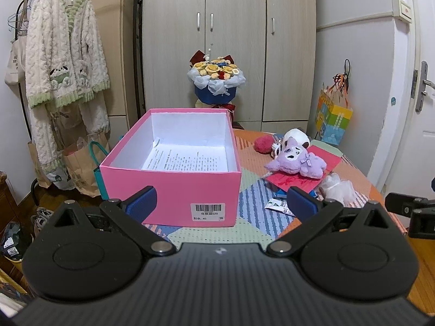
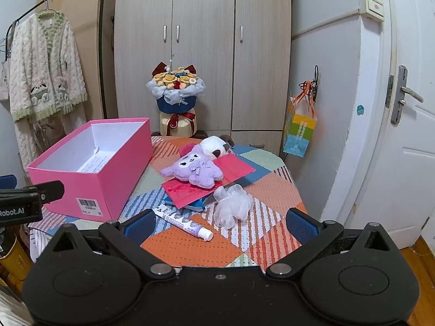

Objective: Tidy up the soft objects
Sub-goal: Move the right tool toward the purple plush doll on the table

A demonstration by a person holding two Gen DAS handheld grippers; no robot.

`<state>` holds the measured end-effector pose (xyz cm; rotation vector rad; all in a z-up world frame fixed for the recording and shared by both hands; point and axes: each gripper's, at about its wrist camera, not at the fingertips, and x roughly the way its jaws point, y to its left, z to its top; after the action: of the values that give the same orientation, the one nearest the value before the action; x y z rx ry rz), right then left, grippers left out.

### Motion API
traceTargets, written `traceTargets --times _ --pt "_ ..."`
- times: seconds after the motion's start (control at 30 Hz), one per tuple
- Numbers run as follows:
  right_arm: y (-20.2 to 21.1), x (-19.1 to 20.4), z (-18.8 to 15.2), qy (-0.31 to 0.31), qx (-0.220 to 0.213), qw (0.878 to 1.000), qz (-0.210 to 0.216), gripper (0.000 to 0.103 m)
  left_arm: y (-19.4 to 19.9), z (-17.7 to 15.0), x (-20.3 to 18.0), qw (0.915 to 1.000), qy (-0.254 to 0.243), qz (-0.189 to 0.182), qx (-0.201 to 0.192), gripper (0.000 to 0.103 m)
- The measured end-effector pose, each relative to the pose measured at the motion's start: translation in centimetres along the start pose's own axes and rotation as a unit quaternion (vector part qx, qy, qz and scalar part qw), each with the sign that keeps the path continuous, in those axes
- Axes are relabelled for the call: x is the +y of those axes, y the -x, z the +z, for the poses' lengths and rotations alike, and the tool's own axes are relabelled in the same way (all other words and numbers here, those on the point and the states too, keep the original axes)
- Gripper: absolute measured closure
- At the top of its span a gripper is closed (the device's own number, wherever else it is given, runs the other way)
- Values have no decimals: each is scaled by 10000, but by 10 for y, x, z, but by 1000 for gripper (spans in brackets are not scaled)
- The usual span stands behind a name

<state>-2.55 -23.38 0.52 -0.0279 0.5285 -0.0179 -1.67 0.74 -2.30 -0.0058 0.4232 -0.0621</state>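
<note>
The soft things are all out on the counter (image 2: 190, 244), none of them put away. The purple plush (image 2: 194, 169) lies on a red envelope (image 2: 187, 193) to the right of the box, with a white plush (image 2: 214, 146) touching it from behind and a pink pom-pom (image 1: 263, 144) just beside that, toward the box. Nearer the camera sits a white mesh bath puff (image 2: 232, 207), touching nothing but the patterned cloth. A tube (image 2: 183, 222) lies close to it, and that one looks like no soft object at all.

The pink box (image 1: 174, 187) stands open on the left of the counter, and inside it there is only a printed sheet (image 1: 185, 160). So, judging from this, the sorting is at the very start: nothing is in, everything is left to do.

The left gripper (image 1: 221, 202) hangs in front of the box's near wall, fingers spread wide, holding nothing. The right gripper (image 2: 220, 221) faces the pile, fingers just as wide and just as empty, with the puff and tube lying between them in its view. The puff looks the nearest pick.
</note>
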Motion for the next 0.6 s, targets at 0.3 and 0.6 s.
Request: traceTargets --times 0.3,0.6 --pt "1 0 0 73 -29 10000 -32 0 9 2 1 9997 33 -7 -254 0" --pt "0 -1 4 72 -47 10000 5 0 1 3 -8 9999 22 -127 -54 0"
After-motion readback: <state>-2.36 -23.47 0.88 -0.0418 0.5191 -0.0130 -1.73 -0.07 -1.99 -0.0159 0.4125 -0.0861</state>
